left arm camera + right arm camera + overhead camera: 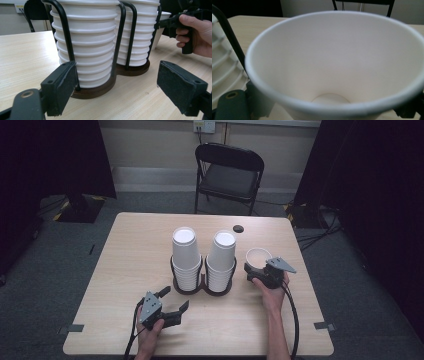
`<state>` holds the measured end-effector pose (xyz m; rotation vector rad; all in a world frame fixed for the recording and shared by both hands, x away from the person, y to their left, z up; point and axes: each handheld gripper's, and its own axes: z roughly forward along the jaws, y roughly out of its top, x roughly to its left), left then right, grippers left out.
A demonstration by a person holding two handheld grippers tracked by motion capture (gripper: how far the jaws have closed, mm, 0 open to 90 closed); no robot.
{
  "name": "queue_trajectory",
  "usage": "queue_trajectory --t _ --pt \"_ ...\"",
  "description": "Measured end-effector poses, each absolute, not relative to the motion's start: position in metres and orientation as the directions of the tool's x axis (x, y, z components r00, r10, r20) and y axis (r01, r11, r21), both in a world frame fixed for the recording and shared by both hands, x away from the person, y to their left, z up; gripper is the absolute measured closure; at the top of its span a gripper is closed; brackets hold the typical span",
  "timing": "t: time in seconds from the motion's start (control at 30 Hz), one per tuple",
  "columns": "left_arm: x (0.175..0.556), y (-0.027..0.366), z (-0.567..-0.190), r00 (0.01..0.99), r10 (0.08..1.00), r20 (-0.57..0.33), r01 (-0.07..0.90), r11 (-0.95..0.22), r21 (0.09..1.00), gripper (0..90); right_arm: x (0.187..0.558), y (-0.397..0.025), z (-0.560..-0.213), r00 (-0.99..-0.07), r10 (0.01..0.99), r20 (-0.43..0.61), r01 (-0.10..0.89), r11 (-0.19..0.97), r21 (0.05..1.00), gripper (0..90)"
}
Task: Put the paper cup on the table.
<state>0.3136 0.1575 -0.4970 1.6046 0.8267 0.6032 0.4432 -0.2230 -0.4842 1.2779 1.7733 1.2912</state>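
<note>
Presently: a single paper cup (258,257) held upright in the right gripper (254,270), just beside a two-ring cup holder (202,287) on the table (130,255).

Right fingers pinch the cup at its wall, mouth up, beside the right-hand stack (221,260) of upside-down cups; this placing suggests a cup freshly separated from, or bound for, that stack, though which cannot be told. The left gripper (175,302) rests near the table's front edge, its fingers spread wide and empty, aimed at the left-hand stack (186,257), probably ready to steady the holder. The high view gives the layout of both stacks and hands; the left gripper view adds the black wire uprights (66,37) and the dark wooden base (100,88); the right gripper view shows the cup's empty interior (332,62).
</note>
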Motion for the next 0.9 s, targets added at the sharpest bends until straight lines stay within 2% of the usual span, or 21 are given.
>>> queue_trajectory --t 0.9 --pt "0.3142 0.1593 -0.4972 0.620 0.781 -0.076 0.194 -0.059 0.979 16.1 0.4333 -0.2217 -0.4907 -0.340 0.939 0.049 0.471 0.125 0.873 13.4"
